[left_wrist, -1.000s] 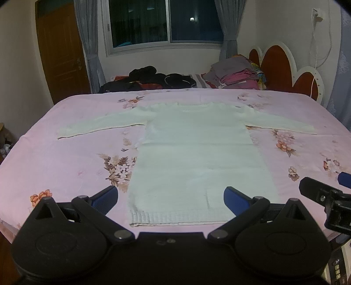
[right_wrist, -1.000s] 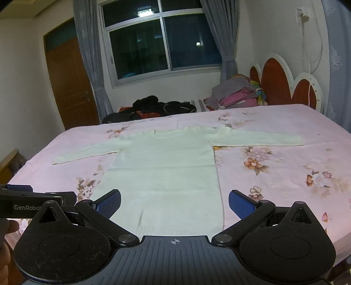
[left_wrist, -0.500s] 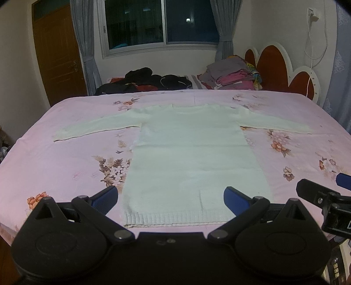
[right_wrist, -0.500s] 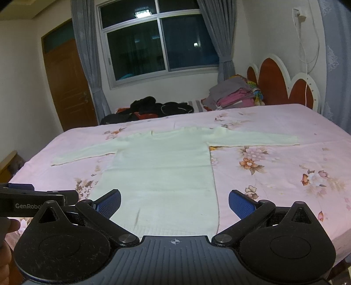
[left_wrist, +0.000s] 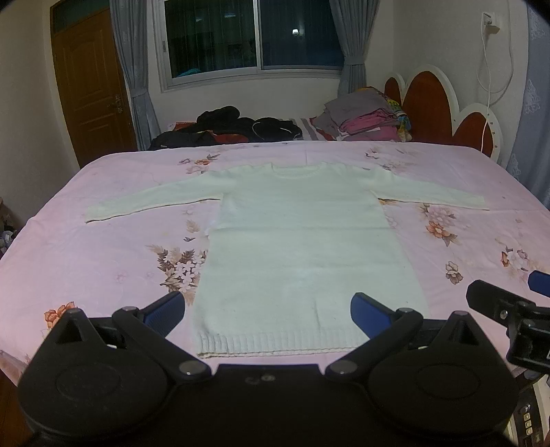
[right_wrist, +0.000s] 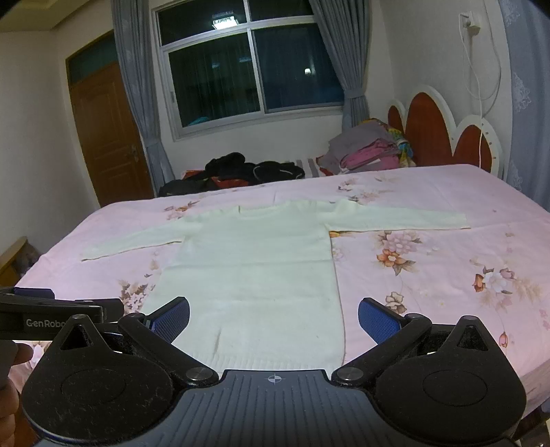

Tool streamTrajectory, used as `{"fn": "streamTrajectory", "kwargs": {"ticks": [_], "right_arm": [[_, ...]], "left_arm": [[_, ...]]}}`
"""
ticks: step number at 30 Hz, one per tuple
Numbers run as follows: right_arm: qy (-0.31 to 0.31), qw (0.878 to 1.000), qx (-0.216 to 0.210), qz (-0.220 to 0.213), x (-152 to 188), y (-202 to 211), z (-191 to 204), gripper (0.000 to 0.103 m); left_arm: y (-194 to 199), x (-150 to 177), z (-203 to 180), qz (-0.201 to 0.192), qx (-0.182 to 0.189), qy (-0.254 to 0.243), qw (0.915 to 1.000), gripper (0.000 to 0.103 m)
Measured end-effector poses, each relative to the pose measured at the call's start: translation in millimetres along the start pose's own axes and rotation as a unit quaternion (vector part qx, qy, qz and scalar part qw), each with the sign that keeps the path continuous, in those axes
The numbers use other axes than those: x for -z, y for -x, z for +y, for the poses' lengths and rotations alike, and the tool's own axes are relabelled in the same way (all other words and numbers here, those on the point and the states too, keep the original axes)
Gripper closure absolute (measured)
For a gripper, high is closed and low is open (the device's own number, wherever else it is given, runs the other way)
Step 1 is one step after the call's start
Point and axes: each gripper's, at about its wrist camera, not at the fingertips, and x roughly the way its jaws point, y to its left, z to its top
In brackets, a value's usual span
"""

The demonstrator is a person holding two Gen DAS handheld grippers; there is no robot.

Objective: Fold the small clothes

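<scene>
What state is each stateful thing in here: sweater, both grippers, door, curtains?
White sweater: unfolded, flat on the bed, sleeves spread out.
Left gripper: open, holding nothing.
Right gripper: open, holding nothing.
Door: closed.
Curtains: drawn back from the window.

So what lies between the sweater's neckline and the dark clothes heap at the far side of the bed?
Only bare pink floral bedsheet lies between the white sweater and the dark clothes heap. It shows in both wrist views.

Dim indoor light, night outside.
Ceiling lamp glares in the window [right_wrist: 225,23]; fisheye bends edges, corners go black.
</scene>
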Motion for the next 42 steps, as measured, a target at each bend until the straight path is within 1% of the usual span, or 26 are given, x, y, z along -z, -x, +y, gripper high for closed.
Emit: {"fn": "streamTrajectory", "kwargs": {"ticks": [13,23,29,42], "right_arm": [[0.002,1.000,-0.002,-0.001,-1,-2,3,0.000],[-0.004,1.000,0.001,0.002,-1,-9,3,0.000],[-0.004,1.000,0.000,0.002,1,-10,2,0.000],[-0.010,1.000,0.008,0.011,-2,-33,1,0.000]], "left_arm": [[0,0,-1,0.000,-0.001,0.000,1.0000,0.000],[-3,-2,5,0.004,-0.003,0.002,1.0000,0.000],[-8,-6,10,0.008,-0.004,0.003,1.0000,0.000],[-30,-20,19,0.016,-0.007,0.002,0.9998,0.000]]}}
